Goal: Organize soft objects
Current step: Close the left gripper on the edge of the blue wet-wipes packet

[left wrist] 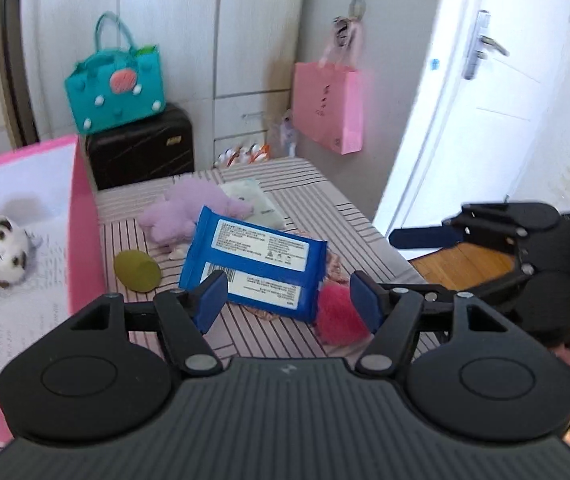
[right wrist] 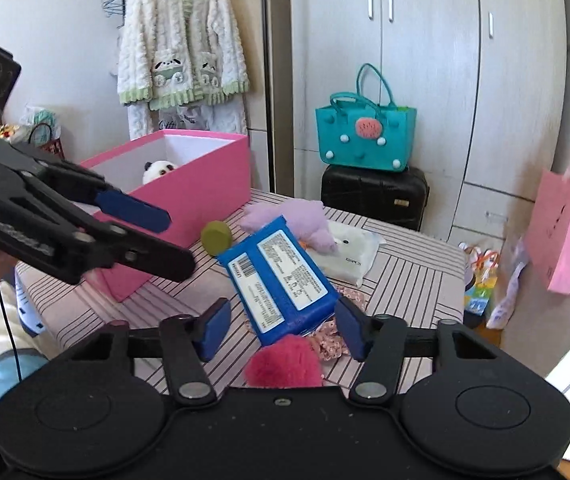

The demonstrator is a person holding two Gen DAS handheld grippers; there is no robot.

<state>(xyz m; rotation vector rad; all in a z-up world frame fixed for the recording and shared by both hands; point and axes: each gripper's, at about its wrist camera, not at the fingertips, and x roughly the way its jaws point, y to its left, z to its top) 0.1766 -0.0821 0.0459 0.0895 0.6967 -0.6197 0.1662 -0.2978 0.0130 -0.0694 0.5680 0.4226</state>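
Observation:
A blue wipes pack lies label-up on the striped table, propped on a floral cloth. At its near end sits a pink pompom. My left gripper hovers open just short of the pack, its left pad over the pack's near corner. My right gripper is open too, its pads flanking the pack's near end above the pompom, pressing nothing. Behind lie a purple plush, a white wipes pack and a green round piece.
An open pink box at the table's left holds a panda plush. A teal bag sits on a black suitcase behind the table. A pink paper bag hangs on the wall, and a white door stands to the right.

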